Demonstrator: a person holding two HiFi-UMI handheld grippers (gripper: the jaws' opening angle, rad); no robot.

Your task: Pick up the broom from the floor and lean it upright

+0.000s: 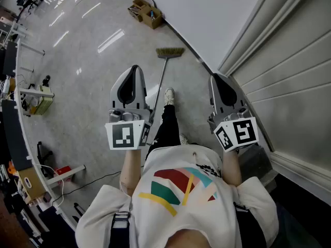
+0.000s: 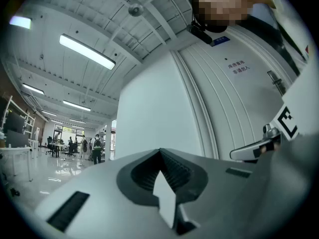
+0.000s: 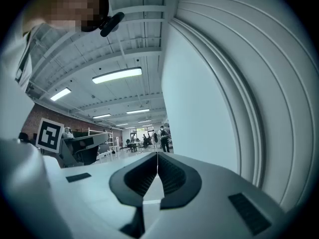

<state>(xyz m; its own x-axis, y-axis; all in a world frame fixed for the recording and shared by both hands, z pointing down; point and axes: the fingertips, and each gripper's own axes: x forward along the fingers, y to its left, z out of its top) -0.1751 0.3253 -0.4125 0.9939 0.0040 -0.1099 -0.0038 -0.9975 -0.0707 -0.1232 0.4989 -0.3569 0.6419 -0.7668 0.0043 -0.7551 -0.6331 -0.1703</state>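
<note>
The broom [image 1: 160, 84] lies flat on the grey floor in the head view, its straw head [image 1: 169, 52] far from me near the wall and its thin handle running back toward my feet. My left gripper [image 1: 135, 70] hovers high above the handle's left side, jaws shut and empty [image 2: 160, 151]. To the handle's right, my right gripper [image 1: 214, 78] is held at the same height, also shut on nothing [image 3: 157, 155]. Both point level, away from me. The broom is absent from both gripper views.
A white wall [image 1: 207, 14] and a ribbed roller door [image 1: 295, 61] run along the right. An open cardboard box [image 1: 147, 13] sits by the wall beyond the broom. Desks and shelves [image 1: 36, 99] line the left. My shoe [image 1: 169, 95] rests beside the handle.
</note>
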